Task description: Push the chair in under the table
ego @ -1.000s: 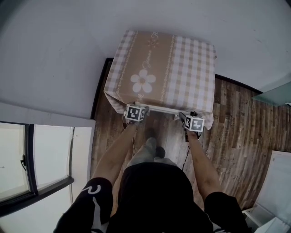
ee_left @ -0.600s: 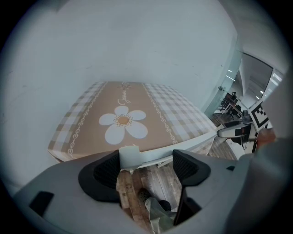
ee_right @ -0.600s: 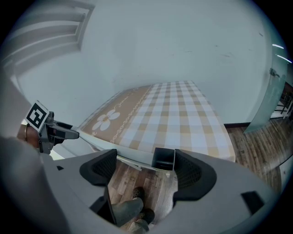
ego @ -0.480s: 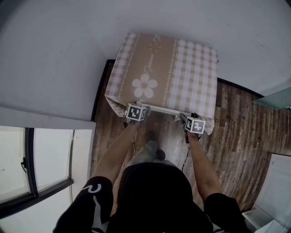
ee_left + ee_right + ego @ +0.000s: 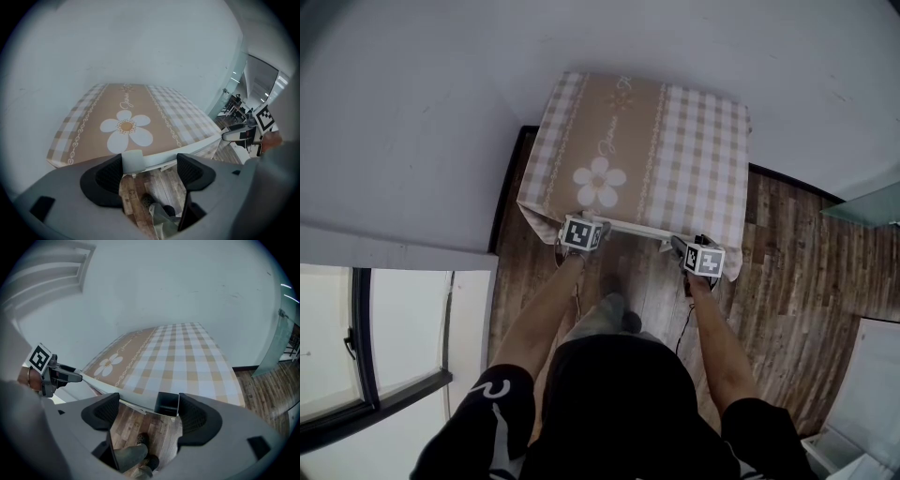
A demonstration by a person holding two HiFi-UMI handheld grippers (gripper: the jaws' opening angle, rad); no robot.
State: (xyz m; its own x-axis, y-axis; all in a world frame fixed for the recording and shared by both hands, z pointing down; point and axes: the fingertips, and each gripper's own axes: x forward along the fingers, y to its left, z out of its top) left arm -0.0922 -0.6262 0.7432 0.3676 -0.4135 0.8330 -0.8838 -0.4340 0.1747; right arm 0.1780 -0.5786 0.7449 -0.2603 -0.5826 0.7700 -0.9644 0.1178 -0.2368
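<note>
Mid-frame, my left gripper and right gripper bracket the white chair rail, jaws wide, at the worktop edge.

A beige-and-white checked tablecloth is soft, matt woven cloth, printed with a white daisy. The brown plank floor looks like wood, with a rough, weathered grain and little shine. The pale grey wall is smooth and matt. The white chair-back rail is smooth with a slight sheen; whether it is painted metal or plastic cannot be told. The left claw and right claw have matt grey plastic shells. Their black pads are finely ribbed, like rubber. The window pane is glossy glass in a dark frame.
</note>
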